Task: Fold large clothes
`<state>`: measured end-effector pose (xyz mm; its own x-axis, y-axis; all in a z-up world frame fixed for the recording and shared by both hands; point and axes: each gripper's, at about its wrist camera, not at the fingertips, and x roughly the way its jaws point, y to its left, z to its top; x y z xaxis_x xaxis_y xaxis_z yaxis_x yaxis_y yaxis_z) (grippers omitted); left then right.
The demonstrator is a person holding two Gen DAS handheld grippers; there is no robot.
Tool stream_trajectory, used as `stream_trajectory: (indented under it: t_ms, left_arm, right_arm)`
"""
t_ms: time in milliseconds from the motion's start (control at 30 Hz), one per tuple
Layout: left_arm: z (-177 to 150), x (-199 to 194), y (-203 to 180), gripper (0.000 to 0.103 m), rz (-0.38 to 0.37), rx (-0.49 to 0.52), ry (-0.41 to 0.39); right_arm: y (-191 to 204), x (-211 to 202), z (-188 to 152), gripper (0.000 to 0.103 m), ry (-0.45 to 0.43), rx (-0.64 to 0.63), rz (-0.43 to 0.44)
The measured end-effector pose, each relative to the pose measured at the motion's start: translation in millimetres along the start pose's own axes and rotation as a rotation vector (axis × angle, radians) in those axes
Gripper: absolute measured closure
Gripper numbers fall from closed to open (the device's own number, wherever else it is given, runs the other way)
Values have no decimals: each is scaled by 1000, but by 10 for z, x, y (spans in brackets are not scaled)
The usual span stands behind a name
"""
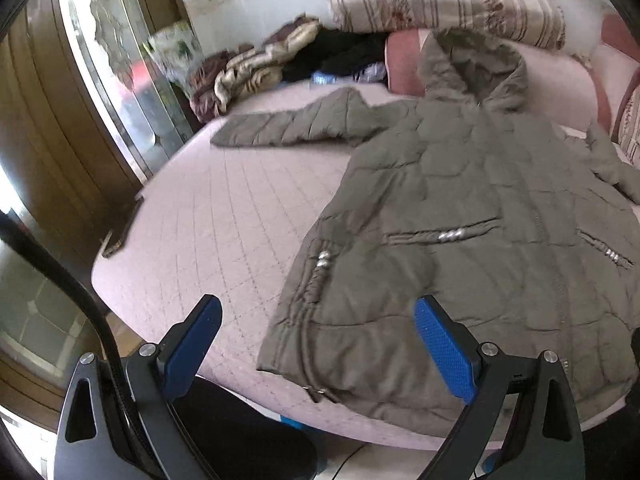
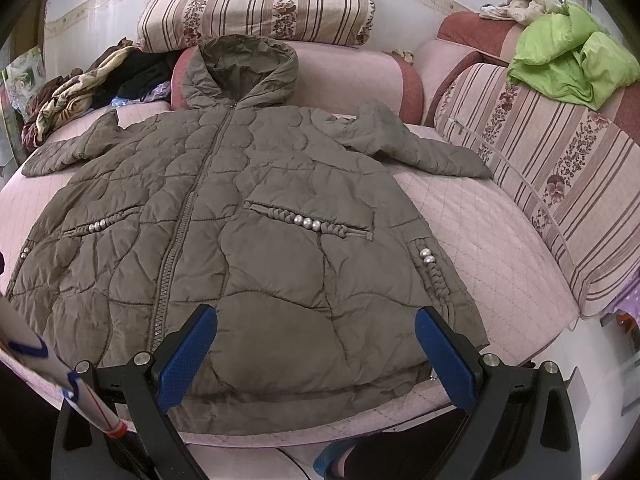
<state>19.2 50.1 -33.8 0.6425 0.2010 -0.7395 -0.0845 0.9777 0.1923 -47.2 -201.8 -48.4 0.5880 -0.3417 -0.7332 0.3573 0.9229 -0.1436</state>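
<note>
In the right wrist view the right gripper (image 2: 316, 350), black-framed with blue ribbed pads, hangs nearest the lens with its fingers spread wide and nothing between them, above the bottom hem of an olive-green quilted hooded puffer jacket (image 2: 256, 216). In the left wrist view the left gripper (image 1: 318, 342) likewise stands agape and empty over the hem's left corner, one pad (image 1: 444, 350) over the fabric and the other over bare cover.

The jacket lies flat, front up, on a pale pink quilted sofa seat (image 2: 480, 232). Its long axis runs from the hem at the near edge away to the hood, which leans on a pink bolster cushion (image 2: 352, 72). The zip is closed up the middle, both sleeves stretch out sideways, and the braided pocket trims carry silvery beads (image 2: 308, 223).

Beyond sit a striped floral cushion (image 2: 256, 4), a lime-green garment (image 2: 568, 60) on the sofa arm, and a heap of crumpled clothes (image 2: 76, 96) at far left.
</note>
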Motion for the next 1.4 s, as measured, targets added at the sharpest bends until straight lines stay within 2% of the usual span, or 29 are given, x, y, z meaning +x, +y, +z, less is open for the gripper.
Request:
stream_trajectory:
  t_ms: [200, 433, 500, 567, 667, 733, 800, 833, 867, 900, 933, 1033, 1133, 1233, 1333, 1400]
  left_arm:
    - [72, 348, 530, 6, -45, -139, 70]
    - [85, 808, 728, 6, -130, -156, 147]
    - [81, 939, 737, 6, -161, -163, 176]
    - [89, 1085, 723, 6, -201, -168, 215]
    - [75, 1254, 663, 6, -270, -189, 279]
    - [48, 1333, 638, 8, -300, -220, 327]
    - [29, 1287, 597, 19, -296, -209, 317]
    - [12, 1249, 544, 32, -304, -181, 313]
    - [-11, 1204, 484, 43, -308, -151, 308]
    - [-39, 1154, 437, 48, -309, -131, 302]
    - [-65, 1108, 402, 52, -300, -116, 298]
    - [-177, 987, 345, 53, -263, -89, 281]
    - [-274, 875, 404, 53, -258, -108, 258]
    - [-332, 768, 489, 51, -253, -123, 244]
    - [-357, 605, 629, 51, -243, -128, 225]
    - [-309, 490, 722, 51, -217, -127, 179]
  right_arm:
    - [-307, 101, 41, 2, 26, 73, -37]
    - [-1042, 395, 94, 2, 66, 196, -204]
    - [-1186, 549, 114, 2, 90, 194, -240]
    - [-1250, 761, 136, 3, 145, 173, -217]
    - [-1273, 1009, 127, 15, 229, 186, -111]
    - [-1275, 1058, 130, 23, 243, 202, -60]
    - [-1257, 1046, 147, 55, 251, 204, -8]
    - [-1237, 1027, 146, 62, 259, 189, -16]
    - [-1209, 1008, 137, 74, 268, 161, -27]
    - [-1169, 974, 113, 78, 269, 123, -36]
    - [-1122, 934, 72, 79, 269, 85, -50]
    - [-1059, 814, -79, 82, 273, 24, -77]
    - [-1118, 756, -195, 85, 281, 31, -86]
    - [-1229, 670, -216, 83, 248, 75, -70]
    - [-1316, 508, -203, 73, 211, 134, -66]
    - [-1359, 377, -158, 66, 177, 168, -60]
